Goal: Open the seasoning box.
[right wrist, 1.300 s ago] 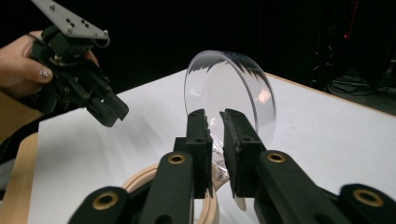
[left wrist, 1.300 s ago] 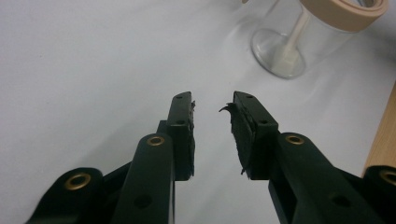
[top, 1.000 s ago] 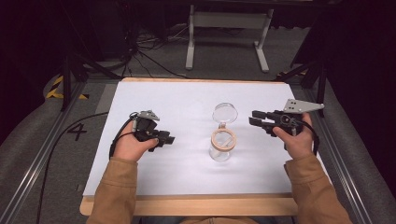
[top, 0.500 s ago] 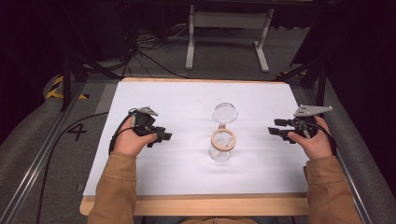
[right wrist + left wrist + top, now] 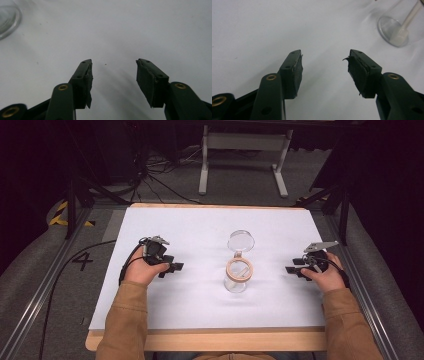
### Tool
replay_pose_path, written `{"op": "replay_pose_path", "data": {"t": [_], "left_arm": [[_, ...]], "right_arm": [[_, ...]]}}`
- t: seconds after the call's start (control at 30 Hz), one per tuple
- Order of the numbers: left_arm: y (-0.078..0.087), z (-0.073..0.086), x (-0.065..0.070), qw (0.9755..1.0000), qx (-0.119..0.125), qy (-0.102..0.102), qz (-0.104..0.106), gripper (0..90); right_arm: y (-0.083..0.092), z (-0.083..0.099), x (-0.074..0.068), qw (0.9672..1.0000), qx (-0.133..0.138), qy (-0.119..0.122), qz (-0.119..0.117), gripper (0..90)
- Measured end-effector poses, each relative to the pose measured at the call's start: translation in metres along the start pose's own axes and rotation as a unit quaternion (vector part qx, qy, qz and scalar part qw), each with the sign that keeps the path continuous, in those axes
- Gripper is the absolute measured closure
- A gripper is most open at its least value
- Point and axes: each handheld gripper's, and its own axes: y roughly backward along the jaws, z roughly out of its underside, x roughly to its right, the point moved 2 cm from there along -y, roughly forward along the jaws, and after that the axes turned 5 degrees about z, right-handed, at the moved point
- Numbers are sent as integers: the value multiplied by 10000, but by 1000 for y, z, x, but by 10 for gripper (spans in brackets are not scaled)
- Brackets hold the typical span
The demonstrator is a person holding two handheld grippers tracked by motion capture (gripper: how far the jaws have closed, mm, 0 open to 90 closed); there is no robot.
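- high view: you have both tools down on the white tabletop [image 5: 200,227], one on each side of the glass jar [image 5: 238,275], which stands upright near the middle with its wooden-rimmed mouth open and its round clear lid [image 5: 241,240] swung back behind it on the hinge. your left tool [image 5: 175,266] sits well apart from the jar on its left, your right tool [image 5: 291,269] well apart on its right — both point inward at it. neither touches anything, so this reads as a rest between steps; the next move, i'd judge, calls for one tool to steady the jar body while the other reaches the lid.
- left gripper view: your left tool [image 5: 325,65] has just been opening and stands wide, nothing between the pads, held low over the cloth. the jar [image 5: 395,31] sits ahead at the upper right.
- right gripper view: your right tool [image 5: 113,71] has likewise just been opening — wide and empty, tilted down at the cloth, with the jar [image 5: 7,17] at the upper left corner.
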Motion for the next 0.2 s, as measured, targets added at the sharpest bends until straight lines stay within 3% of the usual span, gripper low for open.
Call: {"op": "replay_pose_path", "data": {"t": [0.1, 0.2], "left_arm": [[-3, 2, -3, 9999, -85, -63, -32, 433], [-5, 3, -2, 9999, -99, -44, -3, 417]], "right_arm": [[-8, 3, -3, 9999, -137, 51, -25, 459], [-8, 2, -5, 9999, -78, 32, -61, 456]]}}
